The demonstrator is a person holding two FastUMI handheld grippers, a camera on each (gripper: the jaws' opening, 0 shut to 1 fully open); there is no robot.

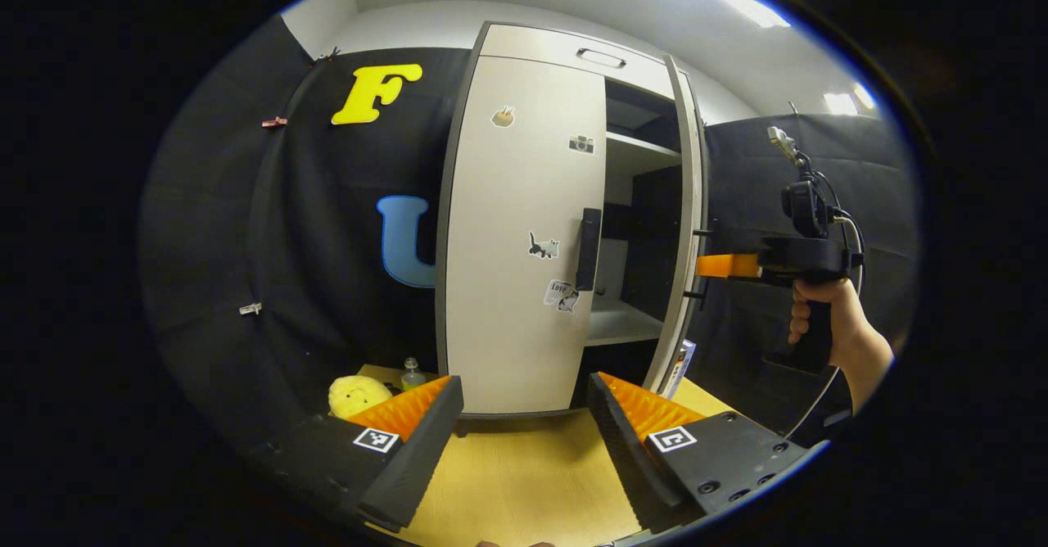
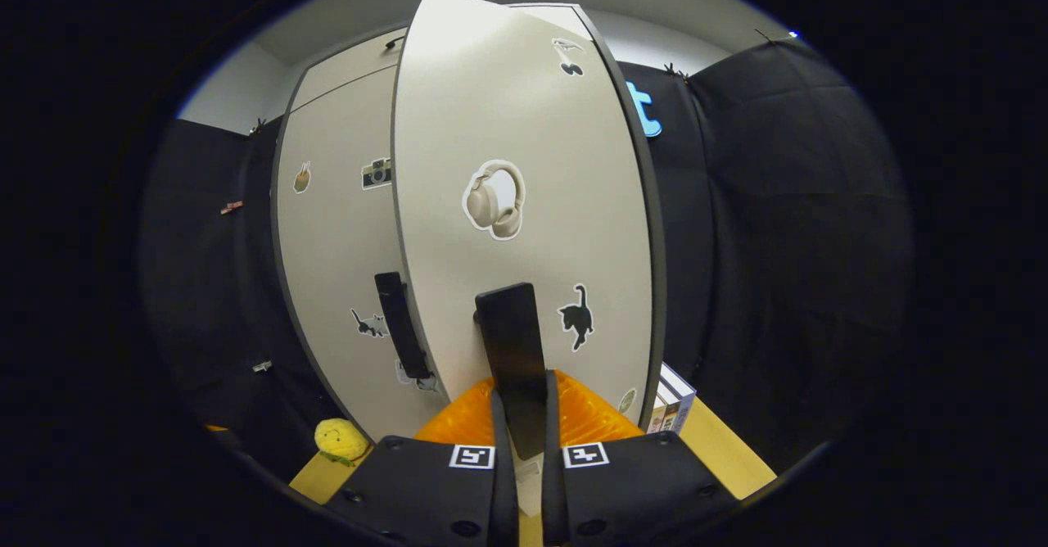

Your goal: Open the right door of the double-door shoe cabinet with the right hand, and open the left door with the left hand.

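The pale shoe cabinet (image 1: 573, 47) stands on a wooden table. Its left door (image 1: 524, 228) is closed, with a black vertical handle (image 1: 588, 248) at its inner edge. The right door (image 1: 688, 228) is swung out, seen edge-on, and shelves (image 1: 639, 154) show behind it. My left gripper (image 1: 524, 416) is open, low in front of the left door and apart from it. A hand holds my right gripper (image 1: 720, 266) at the right door. In the right gripper view the right gripper (image 2: 521, 400) is shut on the right door's handle (image 2: 514, 350); the left door (image 2: 336, 244) lies behind.
A yellow plush toy (image 1: 358, 394) and a small bottle (image 1: 412, 373) sit on the table (image 1: 524, 481) left of the cabinet. A box (image 2: 673, 406) leans against the cabinet's right side. Black cloth walls close in on both sides.
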